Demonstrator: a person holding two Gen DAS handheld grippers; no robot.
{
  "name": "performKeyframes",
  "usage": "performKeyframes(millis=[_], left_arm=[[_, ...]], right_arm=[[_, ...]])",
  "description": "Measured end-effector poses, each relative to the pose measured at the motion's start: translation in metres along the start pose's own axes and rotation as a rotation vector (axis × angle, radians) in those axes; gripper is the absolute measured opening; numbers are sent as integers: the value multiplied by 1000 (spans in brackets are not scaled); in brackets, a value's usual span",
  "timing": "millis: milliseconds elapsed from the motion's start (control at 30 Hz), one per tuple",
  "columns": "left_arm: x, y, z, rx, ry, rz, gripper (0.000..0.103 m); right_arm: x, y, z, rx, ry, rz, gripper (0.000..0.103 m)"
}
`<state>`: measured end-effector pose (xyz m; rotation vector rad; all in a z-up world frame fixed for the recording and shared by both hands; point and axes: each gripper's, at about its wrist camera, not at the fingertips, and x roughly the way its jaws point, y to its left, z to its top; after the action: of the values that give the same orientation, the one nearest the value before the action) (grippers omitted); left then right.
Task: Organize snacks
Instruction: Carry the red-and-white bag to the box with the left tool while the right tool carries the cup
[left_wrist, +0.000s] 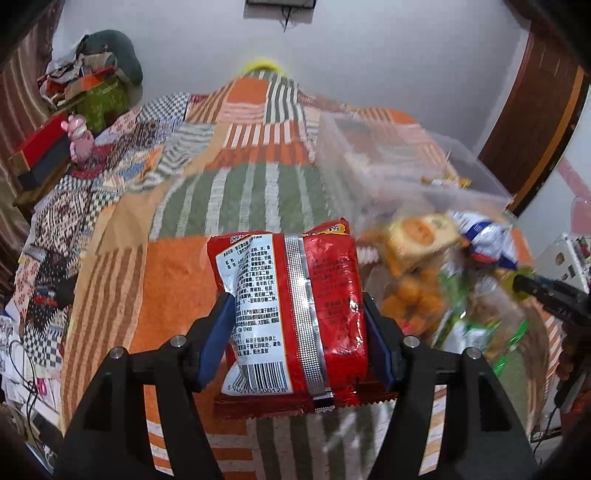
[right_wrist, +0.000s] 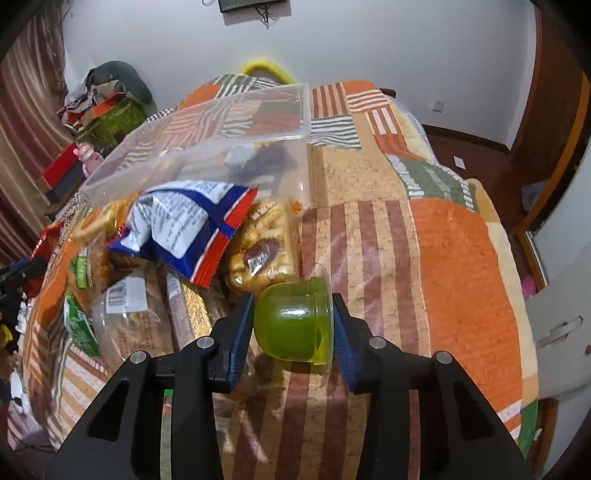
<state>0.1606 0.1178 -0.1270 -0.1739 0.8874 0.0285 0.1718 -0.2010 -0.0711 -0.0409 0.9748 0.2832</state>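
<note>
Left wrist view: my left hand-held gripper is clamped on a red foil snack packet with a white printed back panel, held above the patchwork orange-and-green striped bedspread. The foil is slick and puffy; I judge that if I swing fast it could slide out from between the pads. The clear plastic storage bin sits at about one o'clock, with the blurred snack pile before it.

Right wrist view: my right hand-held gripper pinches a small green translucent jelly cup by its rounded sides. The curved wall could squirt free, or squeezing harder may burst its seal. A blue-and-white crisp bag at eleven o'clock leans against the bin and may topple.
</note>
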Motion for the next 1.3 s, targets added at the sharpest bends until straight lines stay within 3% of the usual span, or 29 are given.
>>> performKeyframes(millis=[400,800,967,1300], left_arm=[[-22,-30,42,32,-94,-54,65],[-4,-76,86,110,-123,-78,65],[13,-87,100,116,-112,-90,65],[60,-91,117,104,-41,-94,65]], right_arm=[[-22,-2,33,-5,-96,35,37],[-16,40,90,-85,-207,108,37],[1,52,106,-76,-206,154,37],[38,56,116,-75,-147,160,37]])
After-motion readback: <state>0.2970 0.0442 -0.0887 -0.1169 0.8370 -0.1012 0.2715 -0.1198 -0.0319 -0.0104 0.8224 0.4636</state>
